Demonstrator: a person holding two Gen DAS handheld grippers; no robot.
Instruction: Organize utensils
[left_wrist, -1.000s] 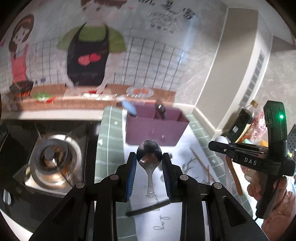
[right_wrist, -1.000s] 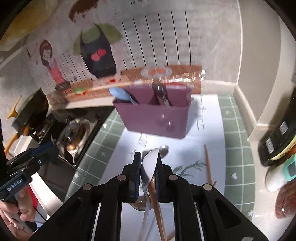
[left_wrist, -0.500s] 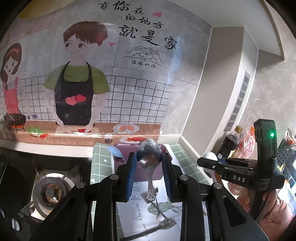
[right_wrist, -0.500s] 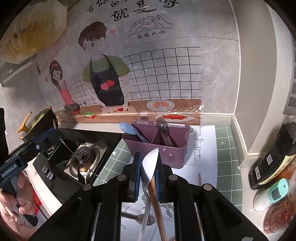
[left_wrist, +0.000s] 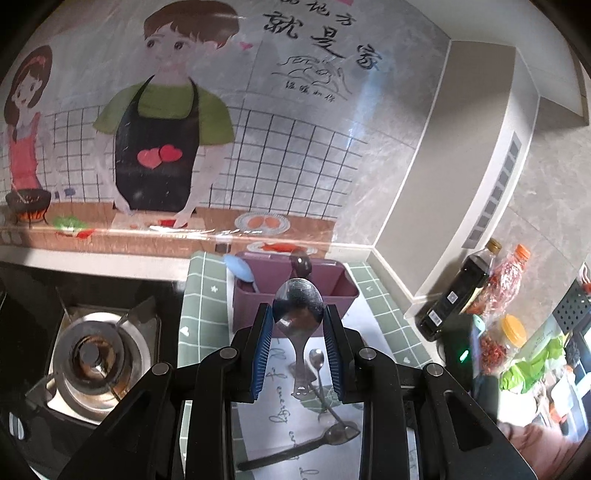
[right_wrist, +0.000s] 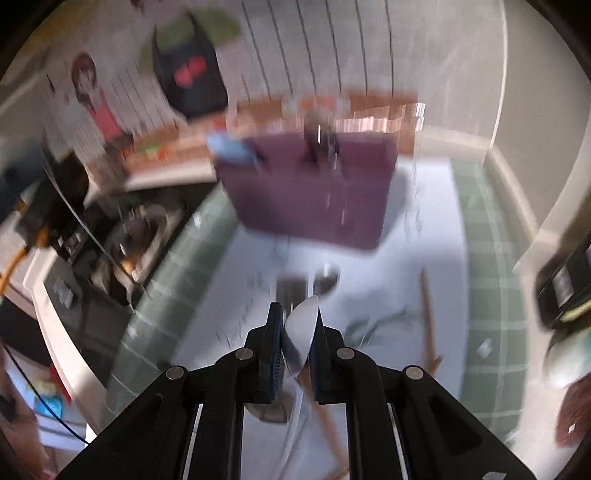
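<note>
My left gripper (left_wrist: 297, 314) is shut on a metal spoon (left_wrist: 297, 308), bowl up and handle hanging down, just in front of the purple utensil box (left_wrist: 341, 291). A blue spoon (left_wrist: 238, 267) leans in the box's left compartment and a dark utensil (left_wrist: 301, 264) stands in the middle one. My right gripper (right_wrist: 298, 317) is shut on a white spoon (right_wrist: 301, 332) with a wooden handle, held edgewise over the white mat (right_wrist: 436, 221). That view is blurred, with the purple utensil box (right_wrist: 310, 192) ahead. A small spoon (left_wrist: 316, 360) and a dark-handled spoon (left_wrist: 306, 446) lie on the mat.
A gas burner (left_wrist: 92, 362) sits left of the green tiled counter (left_wrist: 199, 314). Bottles and jars (left_wrist: 458, 291) crowd the right corner by the wall. A wooden chopstick (right_wrist: 428, 321) lies on the mat's right side. A hand shows at the right edge (right_wrist: 572, 413).
My left gripper has risen from just above the mat with the metal spoon. My right gripper went up, then dropped back toward the mat, and its view is now blurred.
</note>
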